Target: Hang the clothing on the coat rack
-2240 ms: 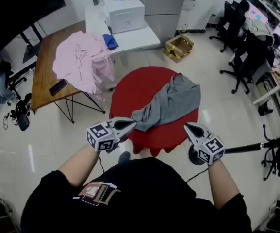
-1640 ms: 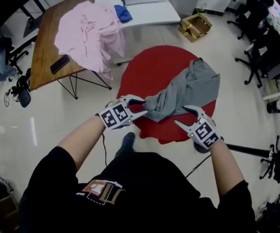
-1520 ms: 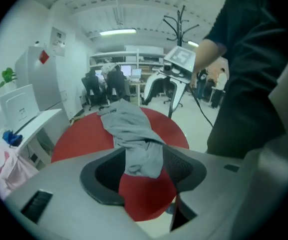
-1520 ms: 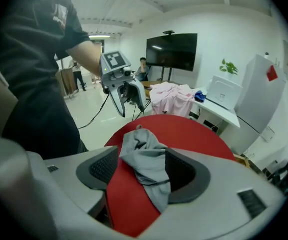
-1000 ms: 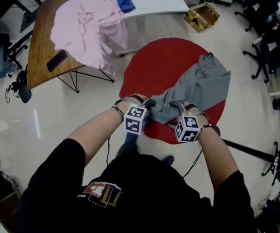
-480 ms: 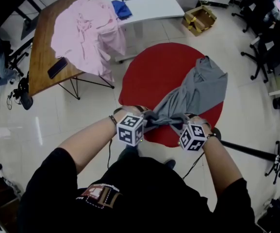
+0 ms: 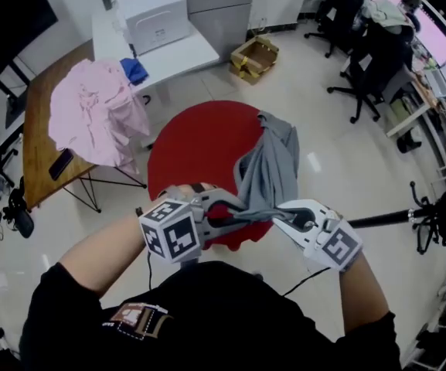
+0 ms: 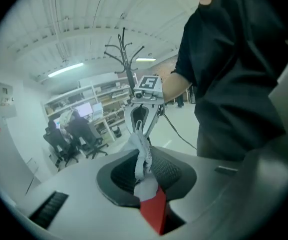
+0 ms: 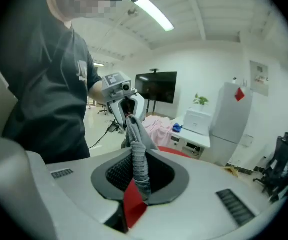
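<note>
A grey garment hangs bunched from both grippers, its far end still draped on the round red table. My left gripper is shut on one end of a taut strip of the garment's edge. My right gripper grips the other end, its jaws still closing with the fabric pinched between them. In the left gripper view the grey cloth is squeezed between the pads of the left gripper. The right gripper view shows a grey fold clamped in the right gripper. The black coat rack stands at the right.
A pile of pink clothing lies on a wooden table at the left. Behind it is a white table with a printer. A cardboard box sits on the floor, and office chairs stand at the back right.
Both grippers have shut on the garment's near edge and lifted it. The cloth is now pulled up off most of the red table and stretched between them.
</note>
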`<state>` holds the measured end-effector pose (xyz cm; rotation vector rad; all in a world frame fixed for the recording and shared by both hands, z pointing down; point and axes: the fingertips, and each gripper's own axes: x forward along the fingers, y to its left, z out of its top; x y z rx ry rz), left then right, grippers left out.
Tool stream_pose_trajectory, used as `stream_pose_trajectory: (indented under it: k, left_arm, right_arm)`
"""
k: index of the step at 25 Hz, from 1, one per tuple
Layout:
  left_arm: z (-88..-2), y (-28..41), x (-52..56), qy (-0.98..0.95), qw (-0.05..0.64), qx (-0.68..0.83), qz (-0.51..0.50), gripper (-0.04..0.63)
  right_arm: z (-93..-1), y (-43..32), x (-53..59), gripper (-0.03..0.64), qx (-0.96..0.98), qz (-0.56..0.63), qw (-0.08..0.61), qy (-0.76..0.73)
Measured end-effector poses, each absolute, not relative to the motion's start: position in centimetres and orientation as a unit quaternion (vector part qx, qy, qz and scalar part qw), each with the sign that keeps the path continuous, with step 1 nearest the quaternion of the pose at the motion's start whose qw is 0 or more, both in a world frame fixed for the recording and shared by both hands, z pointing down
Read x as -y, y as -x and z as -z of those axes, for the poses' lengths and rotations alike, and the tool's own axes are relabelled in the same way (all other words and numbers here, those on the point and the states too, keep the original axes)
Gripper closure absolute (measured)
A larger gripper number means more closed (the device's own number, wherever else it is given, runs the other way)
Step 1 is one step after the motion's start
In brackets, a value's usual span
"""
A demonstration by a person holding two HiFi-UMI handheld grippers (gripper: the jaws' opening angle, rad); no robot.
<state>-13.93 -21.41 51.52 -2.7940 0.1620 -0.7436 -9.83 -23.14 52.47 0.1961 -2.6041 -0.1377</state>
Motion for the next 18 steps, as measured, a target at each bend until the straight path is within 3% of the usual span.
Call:
stream_pose_trajectory:
  k: [7, 14, 18]
  left_arm:
    - [-40.8, 5.2, 20.6, 0.966, 0.188, 0.006, 0.177, 0.545]
    - [-30.5, -5.7, 18.3, 0.968, 0.223, 0.062, 0.101, 0.546]
    - [-26.7, -10.4, 16.8, 0.963, 0.239, 0.094, 0.078, 0.548]
  right_arm:
    - [-38.9, 0.9, 21.7, 0.571, 0.976, 0.070, 0.087, -0.189]
    - [-28.5, -10.7, 17.2, 0.572, 0.954, 0.112, 0.001, -0.279]
    - [-24.8, -15.4, 14.9, 0.572, 0.935, 0.129, -0.014, -0.330]
